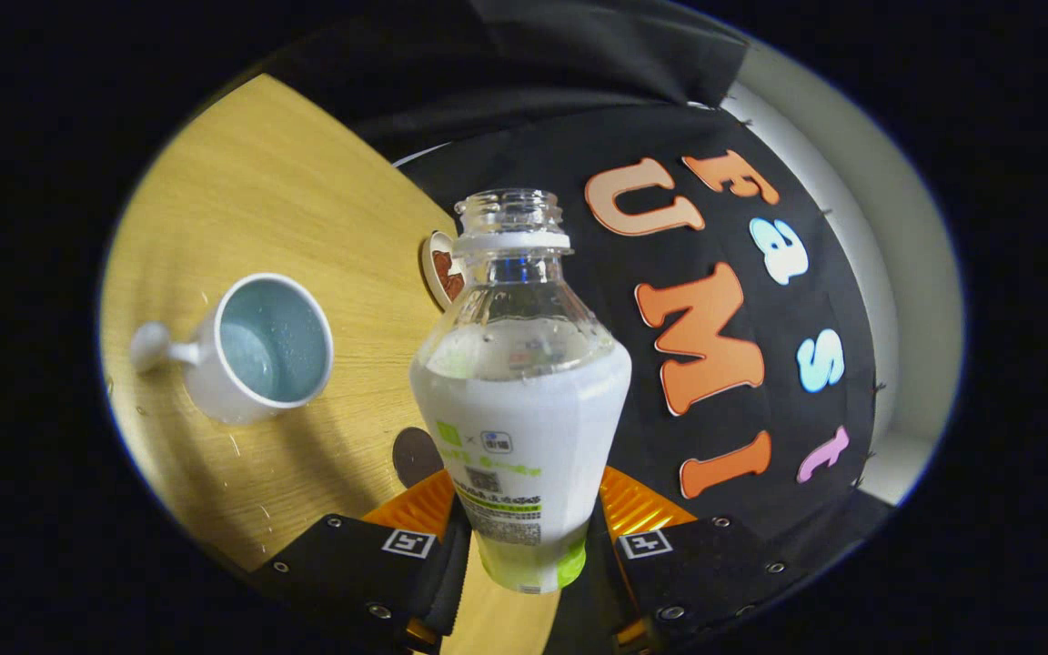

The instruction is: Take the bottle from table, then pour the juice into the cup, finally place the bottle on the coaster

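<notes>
bottle in the grip, held up over the table

gripper [524, 537] fingers are clamped on both sides of the uncapped bottle [519, 400]. white cup [260, 350] sits off to its left on the wooden table [287, 191], liquid inside i think. coaster [442, 268] peeks out behind the bottle's neck.

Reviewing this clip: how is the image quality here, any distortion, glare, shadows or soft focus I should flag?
Gripper view: strong fisheye curvature bends the table edge; focus is sharp on the bottle, held in the tool; small highlights on its clear neck, no blown-out glare; the cup casts a soft shadow on the wood; the coaster beyond is partly hidden.
</notes>
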Demonstrator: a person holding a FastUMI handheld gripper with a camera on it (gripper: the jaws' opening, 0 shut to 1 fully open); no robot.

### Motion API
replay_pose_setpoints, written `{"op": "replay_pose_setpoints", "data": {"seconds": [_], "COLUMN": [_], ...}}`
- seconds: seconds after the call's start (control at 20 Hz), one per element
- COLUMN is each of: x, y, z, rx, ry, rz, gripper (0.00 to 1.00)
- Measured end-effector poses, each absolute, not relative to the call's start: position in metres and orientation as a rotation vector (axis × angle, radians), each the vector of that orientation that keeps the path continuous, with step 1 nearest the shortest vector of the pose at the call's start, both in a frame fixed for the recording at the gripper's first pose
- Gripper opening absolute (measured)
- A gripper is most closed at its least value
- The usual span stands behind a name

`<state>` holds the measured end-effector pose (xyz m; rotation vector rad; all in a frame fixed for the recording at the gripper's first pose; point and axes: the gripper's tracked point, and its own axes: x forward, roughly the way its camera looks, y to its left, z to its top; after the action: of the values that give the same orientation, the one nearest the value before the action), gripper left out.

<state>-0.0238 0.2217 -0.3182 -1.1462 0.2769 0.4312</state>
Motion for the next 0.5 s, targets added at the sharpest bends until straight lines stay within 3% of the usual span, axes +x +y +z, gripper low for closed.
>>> {"op": "replay_pose_setpoints", "data": {"seconds": [0.25, 0.5], "x": [-0.028, -0.021], "y": [0.201, 0.168], "z": [-0.283, -0.224], "rx": [-0.646, -0.377], "ry": [0.444, 0.435], "rz": [0.428, 0.373], "gripper": [0.59, 0.59]}}
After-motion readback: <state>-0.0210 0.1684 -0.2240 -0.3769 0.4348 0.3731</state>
